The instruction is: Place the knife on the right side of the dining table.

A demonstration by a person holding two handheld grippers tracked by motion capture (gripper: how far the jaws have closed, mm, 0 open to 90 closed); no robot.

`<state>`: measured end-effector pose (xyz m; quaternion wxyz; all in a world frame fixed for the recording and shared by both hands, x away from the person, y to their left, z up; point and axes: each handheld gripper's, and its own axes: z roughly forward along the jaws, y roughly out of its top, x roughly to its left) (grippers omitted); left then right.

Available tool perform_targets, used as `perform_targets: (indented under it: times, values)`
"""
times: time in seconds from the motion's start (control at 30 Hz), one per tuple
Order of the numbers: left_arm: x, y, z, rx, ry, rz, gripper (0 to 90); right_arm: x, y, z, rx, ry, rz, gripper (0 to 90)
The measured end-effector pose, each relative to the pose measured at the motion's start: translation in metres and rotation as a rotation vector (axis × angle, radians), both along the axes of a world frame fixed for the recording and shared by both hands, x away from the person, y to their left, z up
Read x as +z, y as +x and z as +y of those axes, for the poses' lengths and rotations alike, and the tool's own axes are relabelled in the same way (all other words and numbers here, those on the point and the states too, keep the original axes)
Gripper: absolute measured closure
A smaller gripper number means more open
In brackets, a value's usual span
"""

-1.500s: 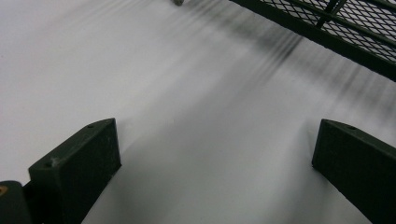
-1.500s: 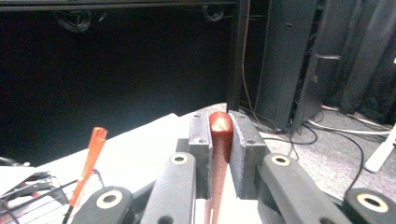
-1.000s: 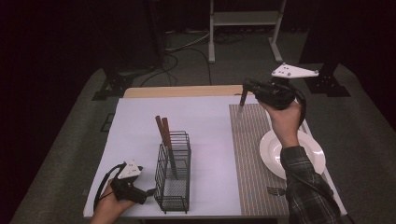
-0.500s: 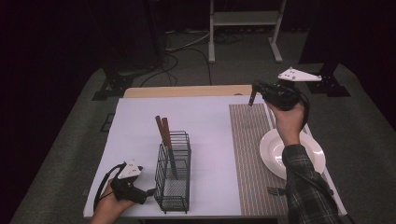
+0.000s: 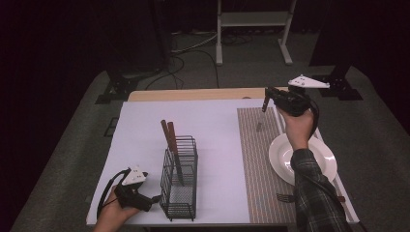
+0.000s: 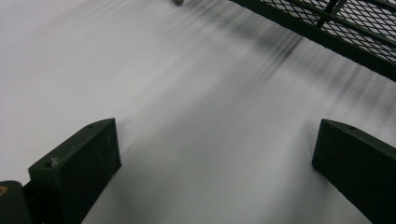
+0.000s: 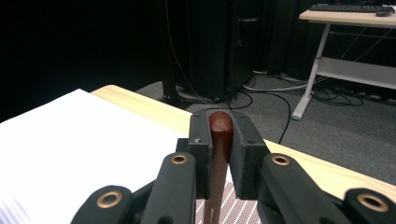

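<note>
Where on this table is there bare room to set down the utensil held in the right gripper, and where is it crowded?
The right gripper grips a red-handled utensil. Free: the white sheet left of the wire caddy, and the stretch between caddy and striped placemat. Crowded: the placemat's right side, with the plate and a fork, and the front-left corner, where the left gripper rests.

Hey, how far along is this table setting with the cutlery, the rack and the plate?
Looks done: a fork lies on the striped placemat beside the round white plate. In hand: the right gripper is shut on a red-brown-handled utensil, hanging over the placemat. Probably left: two brown-handled utensils stand in the black wire caddy. The left gripper is open on the table.
</note>
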<state>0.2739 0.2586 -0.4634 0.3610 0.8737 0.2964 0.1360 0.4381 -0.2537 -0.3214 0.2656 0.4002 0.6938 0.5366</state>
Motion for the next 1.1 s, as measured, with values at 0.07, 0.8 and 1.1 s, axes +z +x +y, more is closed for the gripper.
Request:
perform_targets:
  times: [0.07, 0.8, 1.1]
  values:
    - [0.000, 0.000, 0.000, 0.000, 0.000, 0.000, 0.0, -0.002, 0.001, -0.001, -0.005, 0.005, 0.004, 80.0]
    - [0.000, 0.000, 0.000, 0.000, 0.000, 0.000, 0.0, -0.009, 0.003, -0.010, -0.033, 0.029, 0.030, 78.1]
    - [0.000, 0.000, 0.000, 0.000, -0.001, 0.001, 0.0, -0.011, 0.002, -0.026, -0.070, 0.038, 0.043, 75.3]
